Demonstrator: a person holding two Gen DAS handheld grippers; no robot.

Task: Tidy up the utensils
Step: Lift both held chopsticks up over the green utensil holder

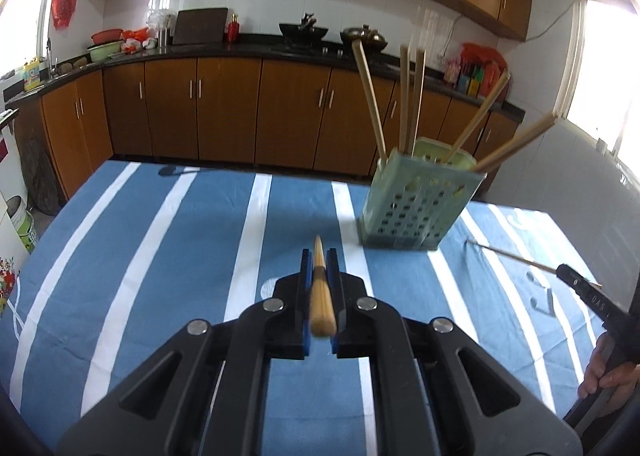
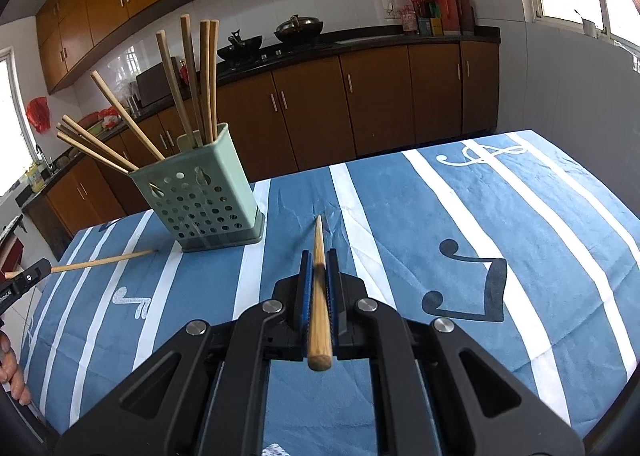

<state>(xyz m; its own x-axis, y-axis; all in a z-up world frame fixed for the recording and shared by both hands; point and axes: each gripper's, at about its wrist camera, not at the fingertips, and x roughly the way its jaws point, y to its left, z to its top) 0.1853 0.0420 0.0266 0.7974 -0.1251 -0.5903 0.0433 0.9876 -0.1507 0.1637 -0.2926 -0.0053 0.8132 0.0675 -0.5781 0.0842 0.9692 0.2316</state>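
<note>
Though each fisheye view cuts off the far side of the striped blue cloth on the table [image 1: 168,240], both chopsticks show clearly. On the left gripper [image 1: 319,272] the jaws pinch a tapered wooden chopstick [image 1: 320,296], slightly blurred, tip forward above the cloth. On the right gripper [image 2: 319,276] the jaws clamp a second chopstick [image 2: 319,296] the same way. A pale green perforated holder [image 2: 202,207] stands on the table between them, with more chopsticks [image 2: 192,75] leaning out of its top; its inside is hidden.
</note>
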